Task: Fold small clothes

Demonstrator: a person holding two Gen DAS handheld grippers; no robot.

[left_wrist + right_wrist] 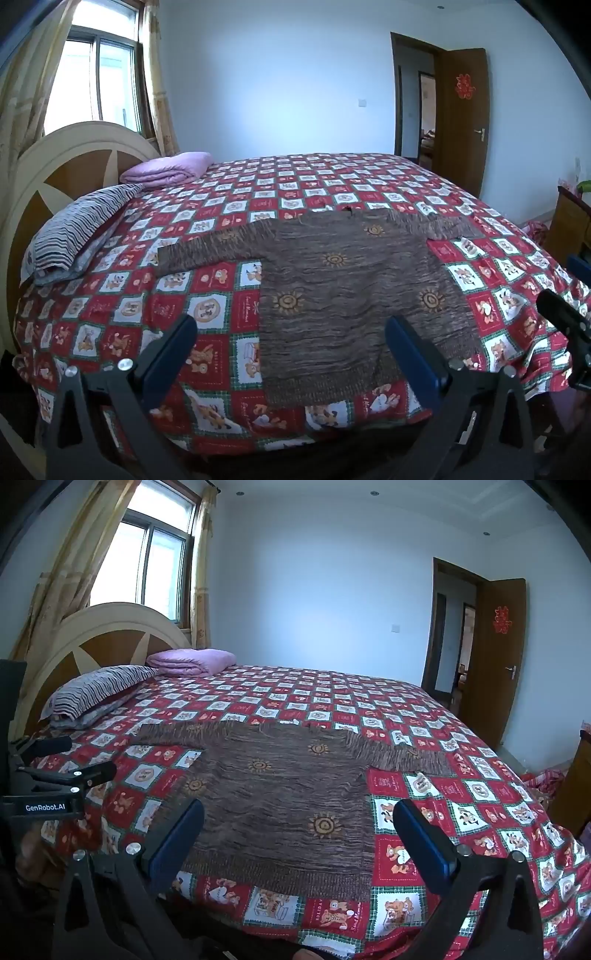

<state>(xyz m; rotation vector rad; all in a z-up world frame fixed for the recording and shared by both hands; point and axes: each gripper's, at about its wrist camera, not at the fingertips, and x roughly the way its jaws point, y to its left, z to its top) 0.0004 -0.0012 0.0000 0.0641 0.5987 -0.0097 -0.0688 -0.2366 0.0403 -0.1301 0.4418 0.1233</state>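
A small brown knit sweater [347, 291] [280, 797] with orange sun marks lies flat on the bed, sleeves spread left and right, hem toward me. My left gripper [291, 332] hovers open over the hem's left part, nothing between its blue fingers [170, 354]. My right gripper [299, 819] hangs open over the hem's right part, and its pads touch no cloth. The other gripper shows at the edge of each view: the right one [565, 325] in the left wrist view, the left one [62, 775] in the right wrist view.
The bed wears a red, white and green checked cover [229, 229] [461, 794]. A striped pillow [77, 229] and a folded lilac blanket [170, 166] lie by the round headboard [55, 158]. A brown door [465, 122] stands ajar at the right; wooden furniture [569, 221] sits beyond the bed's right side.
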